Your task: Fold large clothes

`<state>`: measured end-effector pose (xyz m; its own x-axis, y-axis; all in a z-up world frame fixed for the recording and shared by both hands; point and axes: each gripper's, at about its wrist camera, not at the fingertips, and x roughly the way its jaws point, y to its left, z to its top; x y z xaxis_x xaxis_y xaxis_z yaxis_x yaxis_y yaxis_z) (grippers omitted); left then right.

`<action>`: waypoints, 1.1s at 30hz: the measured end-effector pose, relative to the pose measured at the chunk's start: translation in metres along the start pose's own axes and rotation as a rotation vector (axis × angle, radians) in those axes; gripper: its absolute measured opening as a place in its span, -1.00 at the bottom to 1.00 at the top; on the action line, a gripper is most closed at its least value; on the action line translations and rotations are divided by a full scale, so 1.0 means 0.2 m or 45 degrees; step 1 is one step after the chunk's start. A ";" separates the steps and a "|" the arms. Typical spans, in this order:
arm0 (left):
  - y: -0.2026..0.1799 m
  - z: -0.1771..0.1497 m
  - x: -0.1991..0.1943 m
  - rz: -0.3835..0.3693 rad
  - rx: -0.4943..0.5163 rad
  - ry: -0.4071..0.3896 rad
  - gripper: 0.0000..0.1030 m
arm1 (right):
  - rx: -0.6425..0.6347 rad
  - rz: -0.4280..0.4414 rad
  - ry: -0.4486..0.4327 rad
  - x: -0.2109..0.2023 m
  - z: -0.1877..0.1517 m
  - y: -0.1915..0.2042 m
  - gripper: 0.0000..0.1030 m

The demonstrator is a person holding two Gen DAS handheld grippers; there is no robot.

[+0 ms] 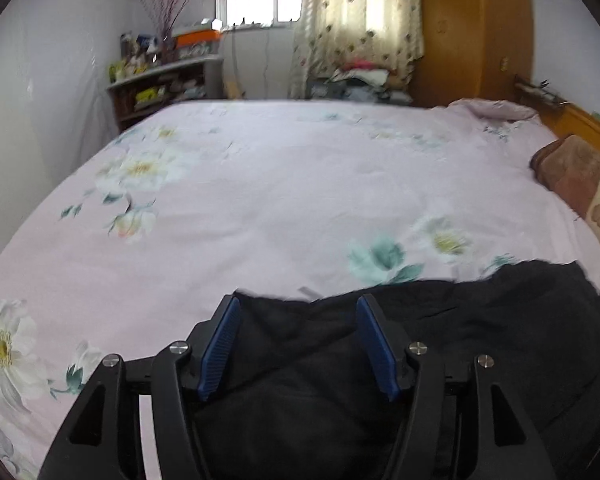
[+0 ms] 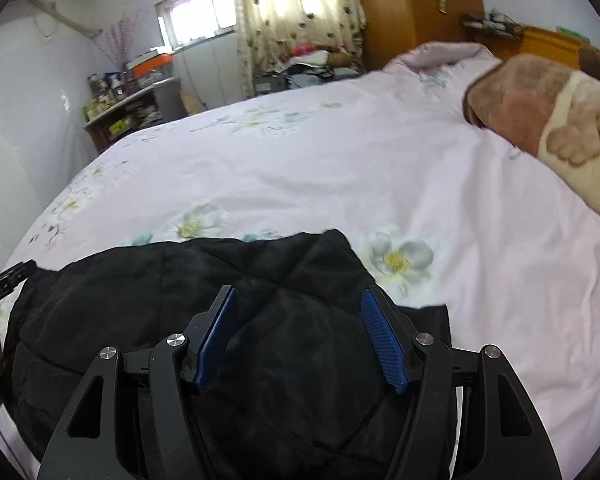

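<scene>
Left gripper (image 1: 298,304) with blue pads spread apart, poised over the near edge of black quilted garment (image 1: 440,340), nothing clamped. Right gripper (image 2: 298,296) likewise spread wide above the same garment (image 2: 172,280), pads not pressing cloth. Garment bunched on the near side of pink floral bedsheet (image 1: 280,184), well apart from brown plush blanket (image 2: 540,112) by the headboard.
</scene>
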<state>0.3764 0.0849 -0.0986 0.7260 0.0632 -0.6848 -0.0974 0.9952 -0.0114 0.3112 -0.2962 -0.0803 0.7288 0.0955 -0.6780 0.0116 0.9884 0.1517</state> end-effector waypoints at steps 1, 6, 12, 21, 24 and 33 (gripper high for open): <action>0.04 -0.02 0.06 0.004 -0.036 0.049 0.22 | -0.018 -0.016 0.018 0.03 -0.01 0.01 0.25; 0.15 -0.14 0.21 -0.063 -0.191 0.084 0.38 | 0.037 -0.053 0.077 0.23 -0.11 -0.07 0.21; 0.12 -0.13 0.25 -0.053 -0.177 0.132 0.39 | 0.025 -0.081 0.099 0.25 -0.12 -0.07 0.20; 0.05 -0.05 -0.29 -0.066 -0.139 -0.055 0.34 | -0.094 0.020 0.008 -0.20 -0.01 0.26 0.18; -0.09 -0.13 -0.35 -0.174 -0.096 -0.026 0.34 | -0.158 0.098 0.070 -0.18 -0.07 0.43 0.18; -0.26 -0.25 -0.21 -0.128 0.028 0.137 0.34 | -0.170 0.063 0.263 -0.04 -0.14 0.48 0.18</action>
<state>0.3179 0.0265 -0.1057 0.6541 -0.0440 -0.7551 -0.0120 0.9976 -0.0685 0.2879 -0.1994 -0.0809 0.5705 0.1528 -0.8070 -0.1210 0.9875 0.1014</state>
